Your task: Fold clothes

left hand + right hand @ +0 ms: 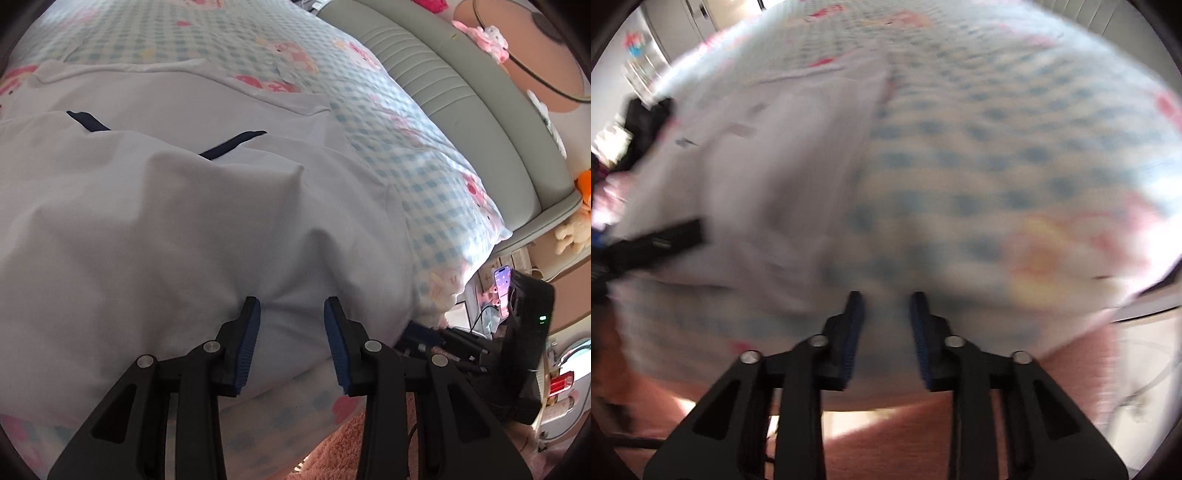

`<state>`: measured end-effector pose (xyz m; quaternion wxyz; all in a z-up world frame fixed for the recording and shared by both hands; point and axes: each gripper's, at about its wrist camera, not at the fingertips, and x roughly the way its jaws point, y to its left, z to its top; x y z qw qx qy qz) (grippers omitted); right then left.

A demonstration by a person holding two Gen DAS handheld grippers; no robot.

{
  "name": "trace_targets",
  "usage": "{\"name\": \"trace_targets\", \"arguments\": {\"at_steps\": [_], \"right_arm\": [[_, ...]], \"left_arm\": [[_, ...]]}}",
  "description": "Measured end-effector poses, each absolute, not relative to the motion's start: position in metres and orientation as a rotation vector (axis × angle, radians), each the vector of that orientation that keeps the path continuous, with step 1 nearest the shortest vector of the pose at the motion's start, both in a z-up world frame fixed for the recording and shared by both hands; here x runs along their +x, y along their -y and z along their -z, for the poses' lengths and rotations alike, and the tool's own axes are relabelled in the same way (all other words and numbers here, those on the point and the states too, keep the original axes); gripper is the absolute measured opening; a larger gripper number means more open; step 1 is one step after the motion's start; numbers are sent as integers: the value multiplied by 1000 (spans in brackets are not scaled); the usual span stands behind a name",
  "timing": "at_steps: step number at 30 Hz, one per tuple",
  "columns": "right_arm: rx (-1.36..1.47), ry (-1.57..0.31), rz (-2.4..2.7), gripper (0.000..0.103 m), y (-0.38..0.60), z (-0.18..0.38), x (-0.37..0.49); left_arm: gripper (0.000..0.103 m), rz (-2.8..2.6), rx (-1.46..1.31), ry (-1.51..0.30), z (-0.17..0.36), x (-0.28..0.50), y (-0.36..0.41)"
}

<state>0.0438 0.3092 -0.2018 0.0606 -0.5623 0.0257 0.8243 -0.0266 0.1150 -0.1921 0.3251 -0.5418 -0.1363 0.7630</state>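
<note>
A white garment with two short dark navy stripes lies spread on a bed covered in blue gingham with pink cartoon prints. My left gripper is open, its blue pads standing over the garment's near edge, with cloth showing in the gap. The right wrist view is blurred. There the garment lies to the left, and my right gripper is open over bare bedcover near the bed's edge. One black finger of the left gripper reaches onto the garment from the left.
A grey-green padded bed frame runs along the far side. Plush toys, a lit phone and the right gripper's black housing are at the right. Pink fluffy carpet lies below the bed's near edge.
</note>
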Motion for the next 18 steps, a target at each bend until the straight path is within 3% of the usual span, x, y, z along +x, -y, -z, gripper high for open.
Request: {"name": "trace_targets", "arguments": {"at_steps": [4,5,9,14,16,17,18], "right_arm": [[-1668,-480,-2646,25,-333,182,52],[-1651,-588,-2693,31,-336,176,53],[-1665,-738,-2833,38,-324,168,43],[-1712,-653,-2908,45,-294,168,36],[-1726,-594,-2840,41,-291,181,29],[-1717,-584,-2804,19,-292,186,28],[-1704,-579,-2775,16,-293,190,27]], "left_arm": [[38,-1989,-1359,404,184,-21,-108],[38,-1986,-1343,417,182,-20,-107],[38,-1974,-1297,445,172,-21,-106],[40,-2039,-1315,412,165,-19,-82],[40,-2068,-1320,423,163,-18,-67],[40,-2082,-1321,430,162,-17,-59],[40,-2097,-1321,447,162,-17,-48]]}}
